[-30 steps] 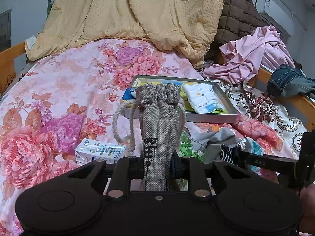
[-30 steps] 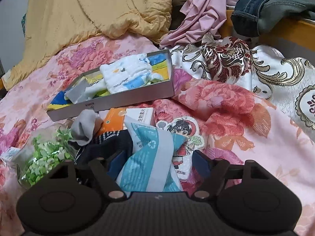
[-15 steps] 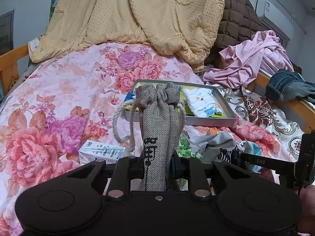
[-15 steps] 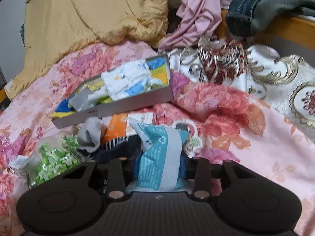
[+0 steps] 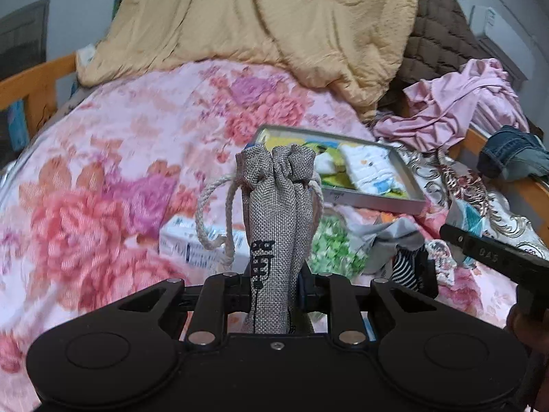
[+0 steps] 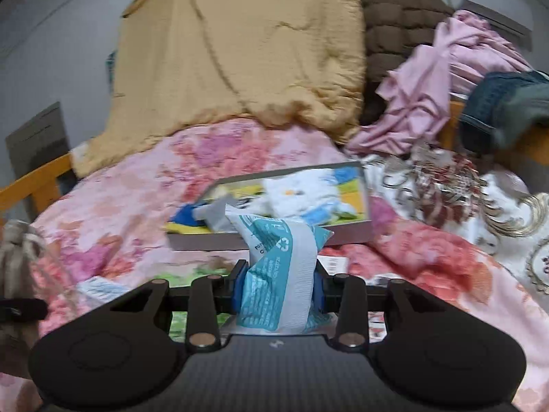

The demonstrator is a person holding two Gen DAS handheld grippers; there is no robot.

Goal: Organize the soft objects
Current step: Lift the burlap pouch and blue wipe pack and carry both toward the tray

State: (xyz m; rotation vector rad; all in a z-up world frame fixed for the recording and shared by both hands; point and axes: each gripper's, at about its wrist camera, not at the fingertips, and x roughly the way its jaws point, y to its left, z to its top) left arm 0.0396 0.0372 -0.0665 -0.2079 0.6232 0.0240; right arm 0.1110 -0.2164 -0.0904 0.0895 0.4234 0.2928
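Burlap pouch (image 5: 276,226) clamped in left gripper (image 5: 274,286), teal packet (image 6: 279,274) in right gripper (image 6: 278,286).

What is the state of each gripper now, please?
Left gripper: closed on the grey burlap drawstring pouch.
Right gripper: closed on the crumpled teal and white plastic packet.

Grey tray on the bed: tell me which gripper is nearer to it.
Right. The right gripper, holding a teal packet, is just short of the tray; the left gripper, holding a burlap pouch, sits farther back.
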